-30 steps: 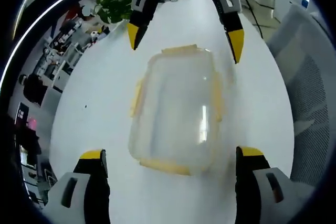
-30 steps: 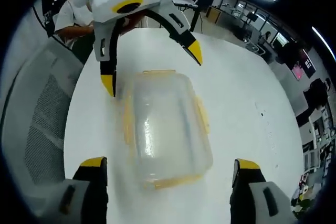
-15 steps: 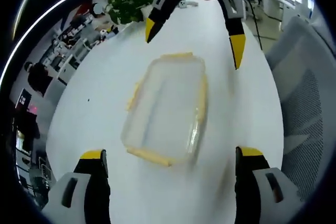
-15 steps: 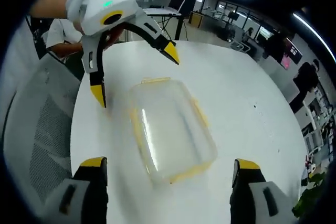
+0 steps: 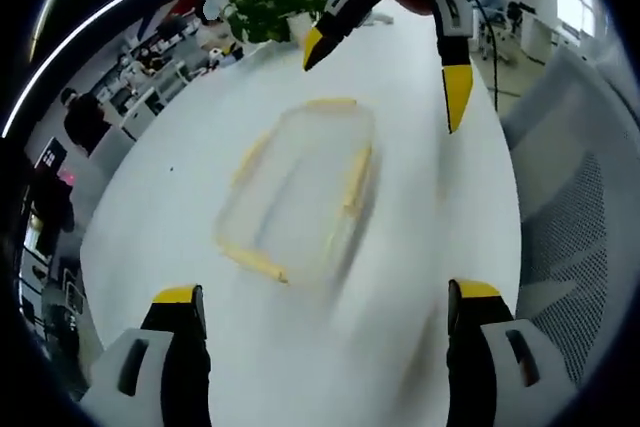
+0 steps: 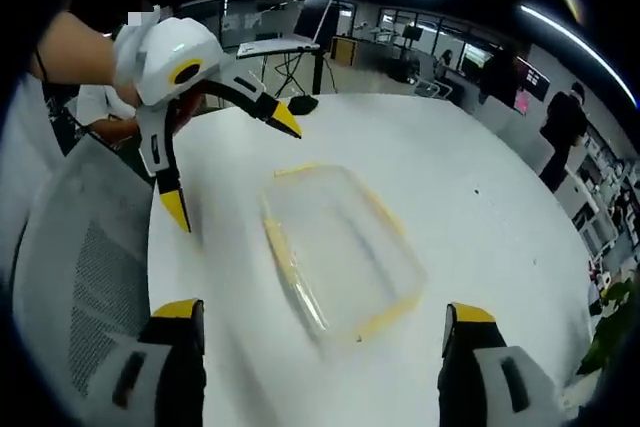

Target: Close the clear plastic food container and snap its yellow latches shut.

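A clear plastic food container [image 5: 295, 187] with its lid on and yellow latches along its edges lies flat on the white table [image 5: 420, 247]. In the right gripper view the container [image 6: 340, 247] sits mid-table. My left gripper [image 5: 320, 297] is open, its jaws standing wide near the table's edge, well short of the container. My right gripper [image 6: 315, 312] is open too, with nothing between its jaws. Each gripper faces the other across the container: the right gripper [image 5: 385, 57] appears at the top of the left gripper view, the left gripper [image 6: 225, 157] at upper left of the right gripper view. Both hover off the box.
A grey mesh chair [image 5: 575, 237] stands by the table edge, also visible as the chair [image 6: 70, 287] in the right gripper view. A green plant [image 5: 265, 12] sits at the table's far end. Office desks and people fill the background.
Both grippers have drawn back and up from the container, so it looks smaller and farther. The views have tilted. The container itself stays put on the table.
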Tool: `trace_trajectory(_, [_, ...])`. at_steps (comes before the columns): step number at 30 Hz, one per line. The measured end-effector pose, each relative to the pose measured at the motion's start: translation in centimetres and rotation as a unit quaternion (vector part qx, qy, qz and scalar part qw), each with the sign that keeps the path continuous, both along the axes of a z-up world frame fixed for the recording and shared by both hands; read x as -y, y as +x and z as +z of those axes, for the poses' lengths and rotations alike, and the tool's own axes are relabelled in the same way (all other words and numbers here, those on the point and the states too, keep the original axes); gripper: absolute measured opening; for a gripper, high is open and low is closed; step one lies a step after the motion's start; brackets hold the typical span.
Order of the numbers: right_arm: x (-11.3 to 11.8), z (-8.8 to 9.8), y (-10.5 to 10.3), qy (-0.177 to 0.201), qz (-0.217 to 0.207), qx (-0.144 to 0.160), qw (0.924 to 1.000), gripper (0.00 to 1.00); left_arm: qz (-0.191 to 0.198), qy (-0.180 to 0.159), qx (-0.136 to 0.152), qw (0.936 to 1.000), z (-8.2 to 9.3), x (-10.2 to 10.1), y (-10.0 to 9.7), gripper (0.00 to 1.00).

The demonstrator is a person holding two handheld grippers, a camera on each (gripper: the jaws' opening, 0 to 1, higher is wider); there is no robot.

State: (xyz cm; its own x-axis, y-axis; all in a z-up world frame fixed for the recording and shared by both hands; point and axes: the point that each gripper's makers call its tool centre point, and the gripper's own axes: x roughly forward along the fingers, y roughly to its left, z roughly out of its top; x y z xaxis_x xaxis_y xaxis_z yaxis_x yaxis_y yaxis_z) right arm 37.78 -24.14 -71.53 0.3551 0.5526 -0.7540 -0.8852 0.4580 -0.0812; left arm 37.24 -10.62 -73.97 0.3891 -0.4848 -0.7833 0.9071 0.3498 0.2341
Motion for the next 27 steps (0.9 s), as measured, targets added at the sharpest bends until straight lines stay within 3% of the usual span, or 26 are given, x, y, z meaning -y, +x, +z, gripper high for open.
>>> trace_trajectory(12, [-0.6, -0.4, -2.0, 0.035, -0.032, -0.003, 0.9989, 0.98, 0.038, -0.034, -0.008, 0.9987, 0.0, -0.9, -1.5, 0.98])
trace_trajectory(27, [-0.2, 0.1, -4.3, 0.089, -0.092, 0.033, 0.9912, 0.98, 0.070, -0.069, -0.007, 0.9951, -0.2, -2.7, -4.1, 0.98])
